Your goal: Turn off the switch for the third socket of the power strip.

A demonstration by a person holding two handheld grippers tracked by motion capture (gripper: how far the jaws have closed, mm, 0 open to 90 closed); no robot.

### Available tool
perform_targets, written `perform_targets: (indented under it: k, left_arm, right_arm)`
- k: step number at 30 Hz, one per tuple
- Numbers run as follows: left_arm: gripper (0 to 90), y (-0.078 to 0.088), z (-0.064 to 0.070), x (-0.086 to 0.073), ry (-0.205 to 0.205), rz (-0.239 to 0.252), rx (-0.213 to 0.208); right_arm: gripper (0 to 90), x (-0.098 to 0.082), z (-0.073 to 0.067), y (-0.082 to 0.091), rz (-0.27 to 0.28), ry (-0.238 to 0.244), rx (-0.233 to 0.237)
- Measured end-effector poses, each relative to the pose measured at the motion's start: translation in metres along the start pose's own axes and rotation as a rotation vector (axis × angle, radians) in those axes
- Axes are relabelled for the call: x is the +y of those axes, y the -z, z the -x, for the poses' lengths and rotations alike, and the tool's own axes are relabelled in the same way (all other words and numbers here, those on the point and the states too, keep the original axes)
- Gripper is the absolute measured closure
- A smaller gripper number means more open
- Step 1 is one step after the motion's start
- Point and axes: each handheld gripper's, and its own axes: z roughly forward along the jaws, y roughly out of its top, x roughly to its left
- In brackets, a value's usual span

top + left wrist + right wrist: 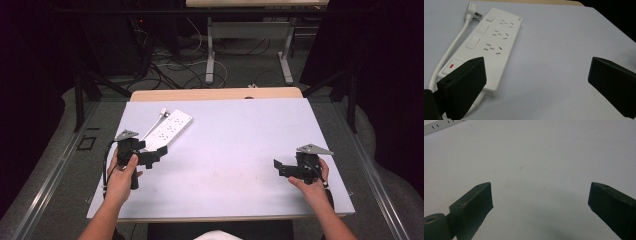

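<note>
A white power strip [170,129] lies on the pale table [235,135] at the left, with its white cable and plug [162,113] beside it. The left gripper view shows the strip [491,47] with several sockets, white switches and a red light at its near end, and the plug [472,15] at its far end. My left gripper [152,155] is open just short of the strip's near end; in its own view [536,75] the left jaw overlaps that end. My right gripper [281,167] hovers open over bare table at the right, nothing between its jaws [540,197].
Beyond the table's far edge stands another desk's metal frame [250,45] on a floor with tangled cables [170,65]. Dark curtains hang on both sides. A corner of the strip [439,126] shows at the top left of the right gripper view.
</note>
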Motion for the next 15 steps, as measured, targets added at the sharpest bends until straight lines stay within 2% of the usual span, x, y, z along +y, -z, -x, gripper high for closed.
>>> perform_targets:
  k: [6,10,11,12,15]
  left_arm:
    - [1.5,0.003,-0.008,-0.011,0.006,0.002,0.037]
    - [1.5,0.003,-0.012,-0.018,0.000,0.004,0.075]
    - [1.5,0.004,-0.014,-0.019,-0.008,-0.009,0.087]
    - [1.5,0.004,-0.015,-0.020,-0.027,-0.001,0.103]
    - [1.2,0.005,-0.019,-0.024,-0.022,-0.014,0.119]
  right_arm:
    - [4.9,0.000,0.000,0.000,0.000,-0.002,0.000]
    - [4.9,0.000,0.000,0.000,-0.004,-0.003,0.000]
    - [4.9,0.000,-0.001,0.000,-0.004,-0.003,0.000]
    - [4.9,0.000,-0.001,0.000,-0.004,-0.003,-0.001]
    - [4.9,0.000,-0.001,0.000,-0.004,-0.004,0.001]
